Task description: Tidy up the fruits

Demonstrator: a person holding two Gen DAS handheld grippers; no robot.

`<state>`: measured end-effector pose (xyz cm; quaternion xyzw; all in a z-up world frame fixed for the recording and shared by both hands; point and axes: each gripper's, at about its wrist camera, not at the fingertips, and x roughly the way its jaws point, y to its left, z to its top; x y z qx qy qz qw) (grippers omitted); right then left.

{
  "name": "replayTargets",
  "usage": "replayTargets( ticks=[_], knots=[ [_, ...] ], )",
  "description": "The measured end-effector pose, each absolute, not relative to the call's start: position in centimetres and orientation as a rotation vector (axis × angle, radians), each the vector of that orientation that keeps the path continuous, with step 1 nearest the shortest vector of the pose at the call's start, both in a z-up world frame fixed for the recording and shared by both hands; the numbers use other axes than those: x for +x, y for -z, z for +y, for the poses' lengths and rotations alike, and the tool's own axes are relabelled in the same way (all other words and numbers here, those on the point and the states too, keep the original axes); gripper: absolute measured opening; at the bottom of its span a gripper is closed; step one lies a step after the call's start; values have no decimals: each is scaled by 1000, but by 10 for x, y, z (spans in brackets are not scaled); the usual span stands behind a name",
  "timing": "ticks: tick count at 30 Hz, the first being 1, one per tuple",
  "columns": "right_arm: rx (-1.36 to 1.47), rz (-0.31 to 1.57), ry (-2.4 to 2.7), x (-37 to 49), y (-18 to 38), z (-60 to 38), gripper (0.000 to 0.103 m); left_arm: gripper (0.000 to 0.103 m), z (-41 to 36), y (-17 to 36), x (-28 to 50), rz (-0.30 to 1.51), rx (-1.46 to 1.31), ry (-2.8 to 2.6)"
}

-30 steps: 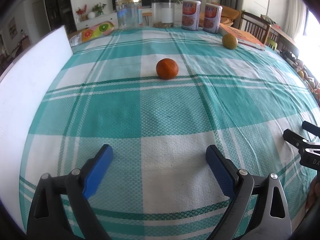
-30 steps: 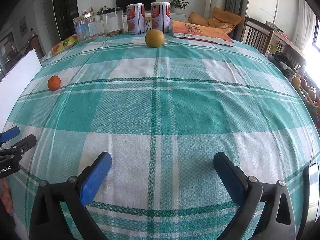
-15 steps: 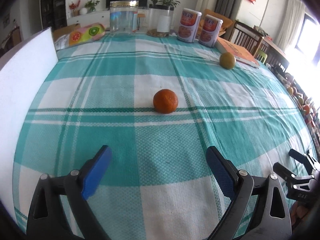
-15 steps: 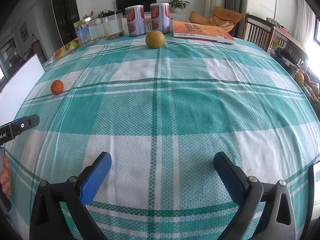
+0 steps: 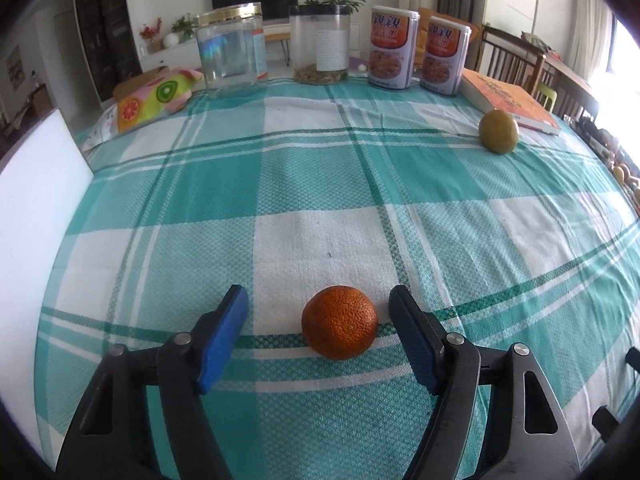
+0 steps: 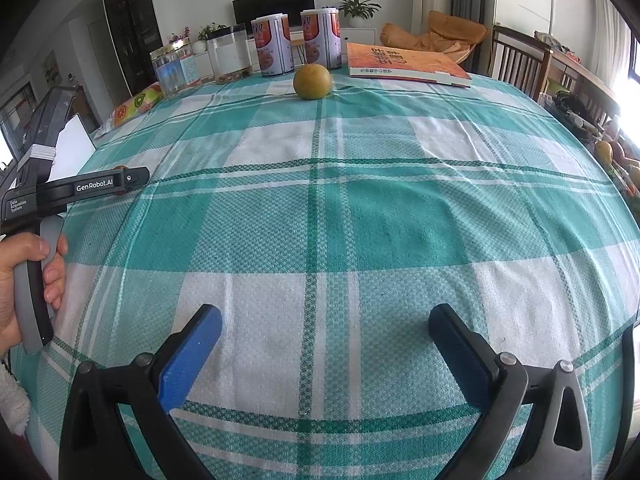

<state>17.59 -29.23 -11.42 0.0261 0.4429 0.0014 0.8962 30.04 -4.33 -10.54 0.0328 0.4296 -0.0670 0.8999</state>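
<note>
A small orange mandarin (image 5: 339, 322) lies on the green checked tablecloth (image 5: 320, 184). My left gripper (image 5: 319, 307) is open, and the mandarin sits between its two blue pads without touching them. A yellow-green round fruit (image 5: 499, 131) lies at the far right, next to an orange book (image 5: 508, 101); it also shows in the right wrist view (image 6: 312, 81). My right gripper (image 6: 325, 328) is open and empty above the cloth. The left gripper's body (image 6: 76, 190) shows at the left of the right wrist view and hides most of the mandarin there.
Two clear jars (image 5: 232, 46) (image 5: 320, 50) and two printed cans (image 5: 392, 54) (image 5: 445, 60) stand along the far edge. A fruit-print bag (image 5: 154, 96) lies at the far left. A white board (image 5: 32, 216) stands on the left. Chairs (image 6: 516, 62) stand on the right.
My left gripper has moved forward to the mandarin, which now sits between its pads. The right gripper has moved slightly forward and stays open.
</note>
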Motion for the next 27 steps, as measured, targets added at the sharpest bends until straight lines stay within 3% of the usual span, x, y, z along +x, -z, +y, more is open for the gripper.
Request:
replayTargets(
  ticks=[1,2,14,20,23,25,26,27],
  knots=[
    [55,917,-4,176,114,-293,103,52,-43,104,300,885,67,148],
    [56,917,-4,176,114,-293,103,32,-44,103,299,885,70,163],
    [65,914,-9,176,114,-294,103,30,-28,77,225,944,65,245],
    [63,915,-7,176,114,-294,103,31,-3,89,176,962,8,211],
    [63,915,-7,176,114,-293,103,36,-1,100,169,956,14,183],
    [62,915,-6,176,114,-293,103,62,2,101,167,924,7,169],
    [62,915,-6,176,114,-293,103,82,3,102,168,916,15,143],
    [62,915,-6,176,114,-293,103,86,4,103,168,905,20,128]
  ],
)
